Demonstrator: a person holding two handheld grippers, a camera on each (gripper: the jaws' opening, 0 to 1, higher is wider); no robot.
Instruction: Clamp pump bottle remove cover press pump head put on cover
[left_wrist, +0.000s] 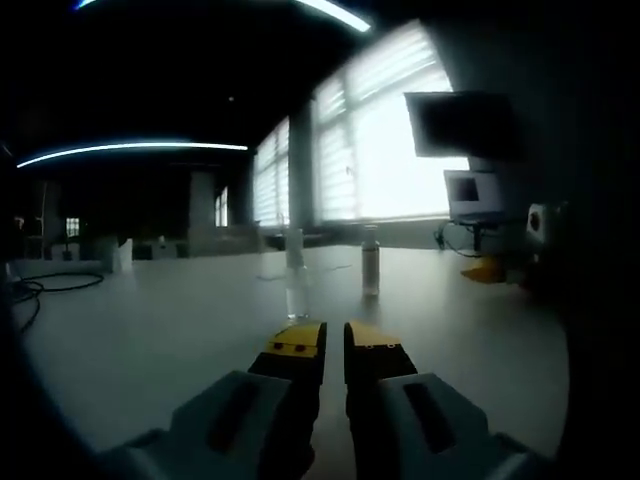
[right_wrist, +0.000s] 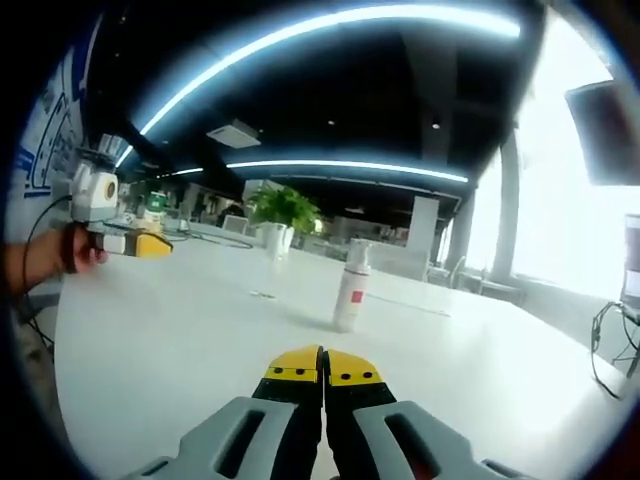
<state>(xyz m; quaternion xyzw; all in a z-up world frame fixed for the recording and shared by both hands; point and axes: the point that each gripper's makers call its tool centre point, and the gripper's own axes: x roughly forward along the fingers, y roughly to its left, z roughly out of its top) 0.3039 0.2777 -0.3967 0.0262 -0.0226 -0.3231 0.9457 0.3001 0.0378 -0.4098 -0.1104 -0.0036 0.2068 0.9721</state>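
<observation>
Upright white pump bottle (right_wrist: 351, 285), cover on, red label.

White table (right_wrist: 180, 330) broad, matte. Pump bottle (right_wrist: 351, 286) upright near middle. Clear cover (left_wrist: 295, 275), possibly empty tube, upright beside it. Black cable (left_wrist: 50, 285) coiled at far edge.

Desk (right_wrist: 180, 340) looked smooth, white, faintly glossy. Pump bottle (right_wrist: 350, 287) appeared white matt plastic, red label. Clear cover (left_wrist: 296, 275) looked transparent plastic. Right gripper (right_wrist: 323, 365) tips yellow plastic, bodies grey, matt.
</observation>
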